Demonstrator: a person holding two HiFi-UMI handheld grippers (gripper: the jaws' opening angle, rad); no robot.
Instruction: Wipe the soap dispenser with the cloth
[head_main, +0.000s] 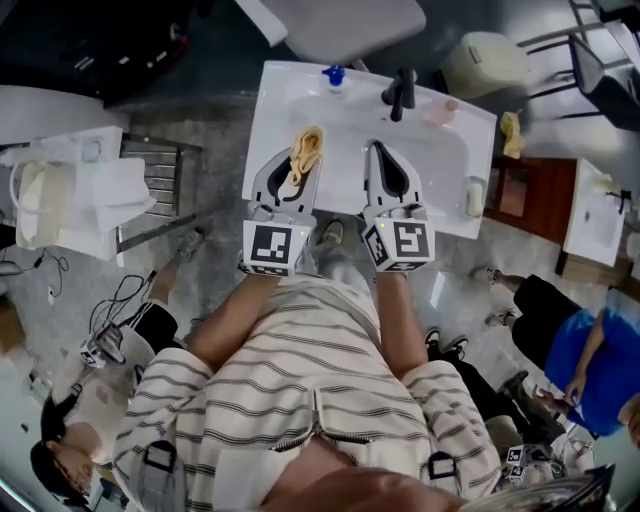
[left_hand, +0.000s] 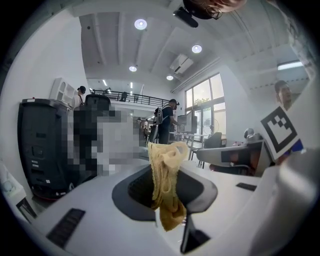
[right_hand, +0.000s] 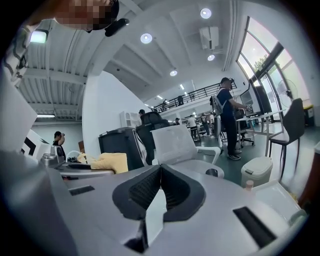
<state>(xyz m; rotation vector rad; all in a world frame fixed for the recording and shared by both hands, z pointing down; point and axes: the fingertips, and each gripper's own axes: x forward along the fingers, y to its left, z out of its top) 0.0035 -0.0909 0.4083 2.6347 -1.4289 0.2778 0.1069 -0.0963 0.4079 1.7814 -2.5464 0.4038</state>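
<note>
The left gripper (head_main: 300, 150) is clenched on a yellow cloth (head_main: 306, 152), which is bunched up between its jaws, and some of it sticks out past the tips while some hangs down under them. The right gripper (head_main: 380, 150) is clenched too, its jaws pressed together with nothing between them. Both grippers are held side by side over the near part of a white sink (head_main: 270, 110), left one on the left, right one on the right, and both point to the far side. The soap dispenser (head_main: 334, 76) has a blue top and stands on the far rim of the sink, just left of the black tap (head_main: 400, 92). It is apart from both grippers and the cloth does not touch it. A small white thing (head_main: 475, 195) lies on the right rim of the sink. Another yellow cloth (head_main: 511, 135) sits just past the right side of the sink. A white bin (head_main: 485, 60) stands on the floor far behind the sink, to the right. A white chair (head_main: 350, 25) is on the far side too. Other people stand around on the near left and near right
</note>
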